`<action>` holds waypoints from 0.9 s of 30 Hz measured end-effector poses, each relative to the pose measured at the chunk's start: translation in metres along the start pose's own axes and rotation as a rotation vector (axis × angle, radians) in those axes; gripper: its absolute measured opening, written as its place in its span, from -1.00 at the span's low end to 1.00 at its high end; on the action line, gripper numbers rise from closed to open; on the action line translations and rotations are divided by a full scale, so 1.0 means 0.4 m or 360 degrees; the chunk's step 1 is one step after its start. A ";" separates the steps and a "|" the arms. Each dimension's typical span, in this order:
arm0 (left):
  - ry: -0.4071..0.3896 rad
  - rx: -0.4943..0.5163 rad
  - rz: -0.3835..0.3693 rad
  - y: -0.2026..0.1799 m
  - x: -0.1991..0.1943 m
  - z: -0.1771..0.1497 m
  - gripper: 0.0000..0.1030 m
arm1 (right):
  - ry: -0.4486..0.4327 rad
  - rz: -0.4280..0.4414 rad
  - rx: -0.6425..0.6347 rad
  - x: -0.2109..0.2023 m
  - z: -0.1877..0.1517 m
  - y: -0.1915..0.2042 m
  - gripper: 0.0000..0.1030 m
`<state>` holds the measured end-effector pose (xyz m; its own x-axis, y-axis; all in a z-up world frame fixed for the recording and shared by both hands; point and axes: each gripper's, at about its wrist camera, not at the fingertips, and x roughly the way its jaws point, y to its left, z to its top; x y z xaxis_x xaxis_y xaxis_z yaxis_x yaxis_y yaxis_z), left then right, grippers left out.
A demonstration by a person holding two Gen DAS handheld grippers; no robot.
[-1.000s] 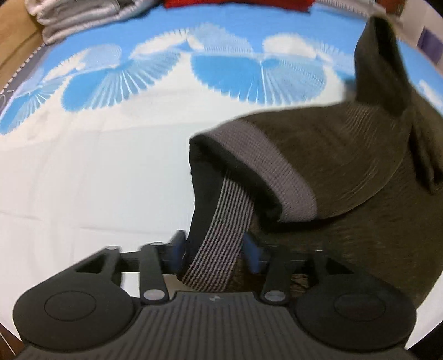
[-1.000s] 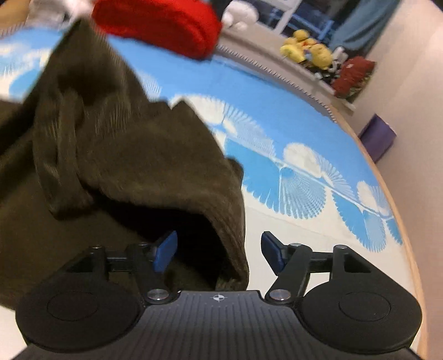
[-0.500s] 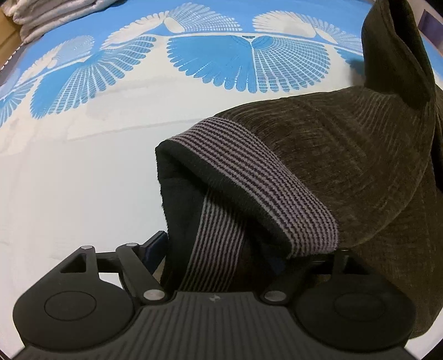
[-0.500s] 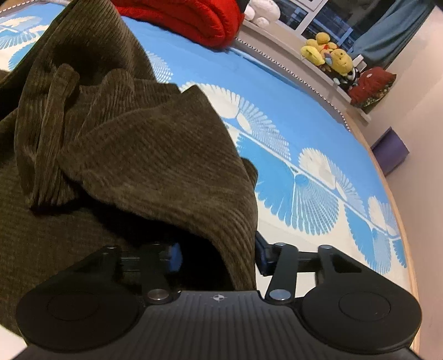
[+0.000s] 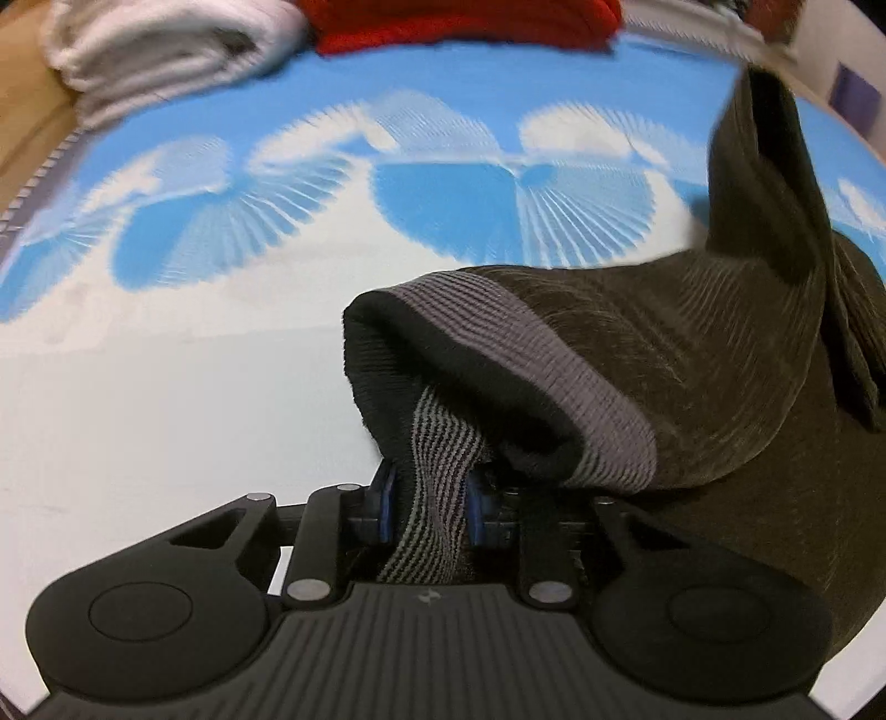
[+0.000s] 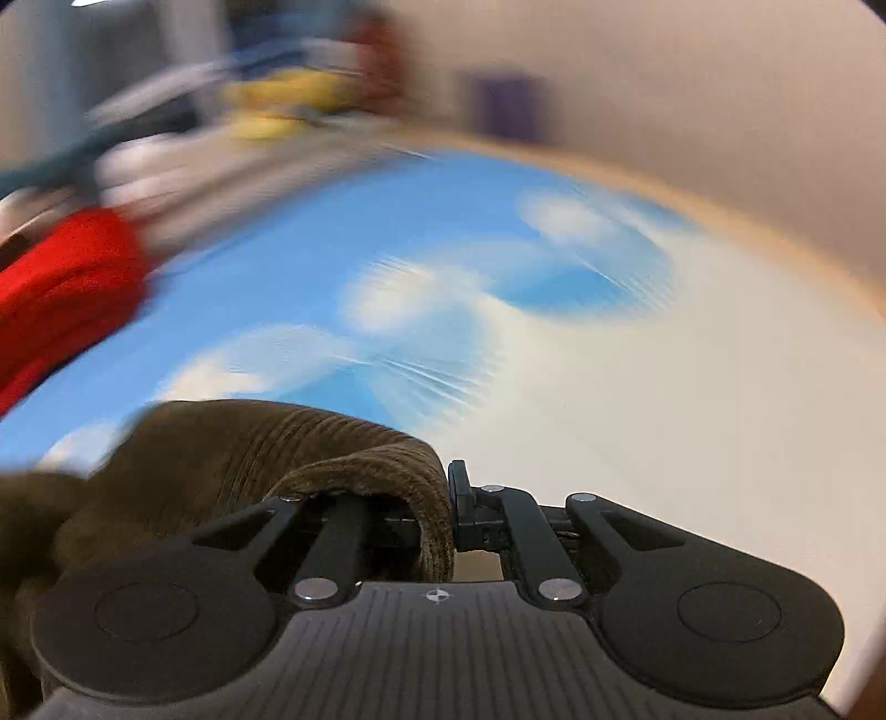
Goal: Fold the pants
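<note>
My left gripper (image 5: 429, 501) has just been closing and its blue pads (image 5: 386, 498) now pinch the striped grey waistband (image 5: 437, 471) of the pants (image 5: 692, 376), with the band running up between the jaws. Just past the fingers the waistband loops open, dark lining inside, and the brown corduroy body spreads off to the right of the claw, one fold standing up tall at the far right. Ahead and to the left of the claw lies the bedsheet (image 5: 166, 399), white close by and blue with fan shapes farther on. At the far edge sit a stack of white towels (image 5: 160, 50) on the left and a red blanket (image 5: 459, 22) beside it.

My right gripper (image 6: 451, 512) has also just been closing and is clamped on a rolled edge of the same pants (image 6: 249, 448); the cloth bunches left of the claw and drapes over the left finger. Beyond it I see the sheet (image 6: 637, 421), heavily blurred, the red blanket (image 6: 61, 288) far left, and something yellow (image 6: 282, 105) and something purple (image 6: 509, 105) too smeared to identify.
</note>
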<state>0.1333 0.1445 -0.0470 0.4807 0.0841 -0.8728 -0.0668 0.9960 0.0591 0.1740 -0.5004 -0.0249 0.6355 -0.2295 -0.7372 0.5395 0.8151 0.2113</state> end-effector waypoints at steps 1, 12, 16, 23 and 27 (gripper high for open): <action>0.0009 0.0002 0.0068 0.008 -0.009 -0.005 -0.48 | 0.0118 -0.0064 0.0107 0.016 -0.011 -0.048 -0.87; 0.0270 0.0052 0.0188 0.065 0.009 -0.069 -0.15 | 0.0451 0.0001 -0.0652 -0.010 -0.124 -0.092 -0.35; 0.0289 0.0012 0.0197 0.076 0.005 -0.066 0.00 | 0.0182 -0.0056 -0.1238 -0.060 -0.176 -0.049 -0.19; 0.0353 0.0042 0.0224 0.062 0.025 -0.067 0.10 | 0.0073 -0.0059 -0.1664 -0.066 -0.246 -0.005 -0.19; 0.0376 0.0062 0.0241 0.051 0.034 -0.066 0.17 | 0.0060 -0.0045 -0.1726 -0.043 -0.259 0.008 -0.18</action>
<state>0.1153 0.1649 -0.0703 0.2507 0.2272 -0.9410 -0.0865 0.9734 0.2120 0.1076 -0.4387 -0.0779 0.6031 -0.2542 -0.7561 -0.2335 0.8501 -0.4720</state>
